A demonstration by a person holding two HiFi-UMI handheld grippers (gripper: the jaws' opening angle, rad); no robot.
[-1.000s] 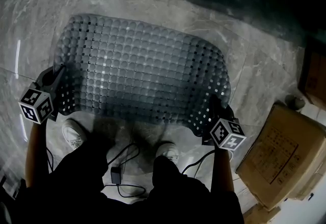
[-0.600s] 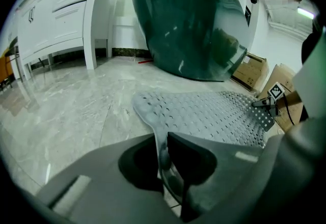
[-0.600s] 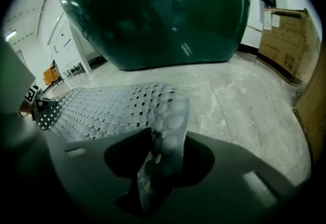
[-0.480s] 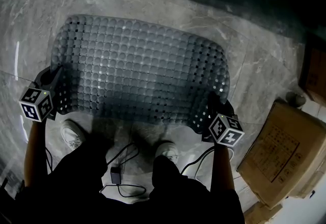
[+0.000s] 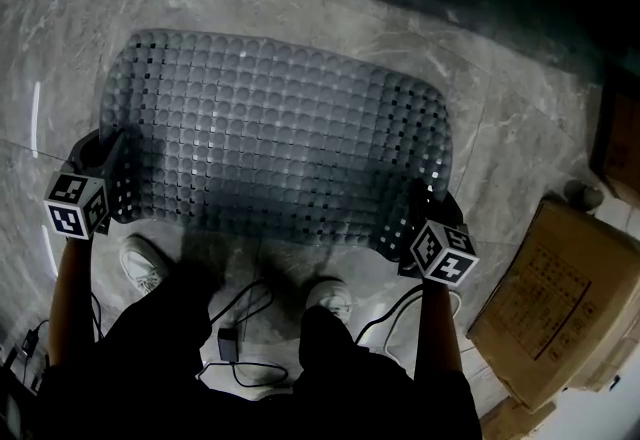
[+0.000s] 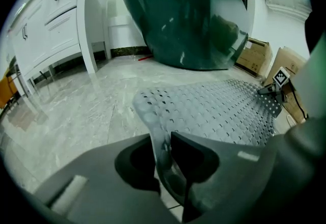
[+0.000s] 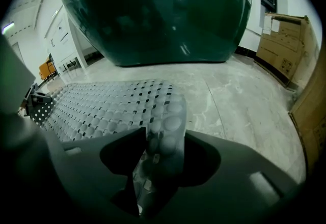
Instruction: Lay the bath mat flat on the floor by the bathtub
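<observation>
The grey perforated bath mat (image 5: 280,138) lies spread on the marble floor in front of the dark green bathtub (image 6: 188,14). My left gripper (image 5: 112,163) is at the mat's near left corner. In the left gripper view it (image 6: 163,141) is shut on the thin edge of that corner. My right gripper (image 5: 420,203) is at the near right corner. Its jaws have just been opening: in the right gripper view the curled corner (image 7: 165,126) stands loosely between them (image 7: 160,141), with dark gaps on both sides.
Cardboard boxes (image 5: 550,308) stand on the floor to my right, also against the wall (image 7: 285,39). A white cabinet (image 6: 56,24) is on the left. Cables and a small adapter (image 5: 228,343) lie between my shoes (image 5: 145,263).
The mat has flattened a little and its far edge lies slightly further from me. Both grippers stay nearly where they were at the near corners.
</observation>
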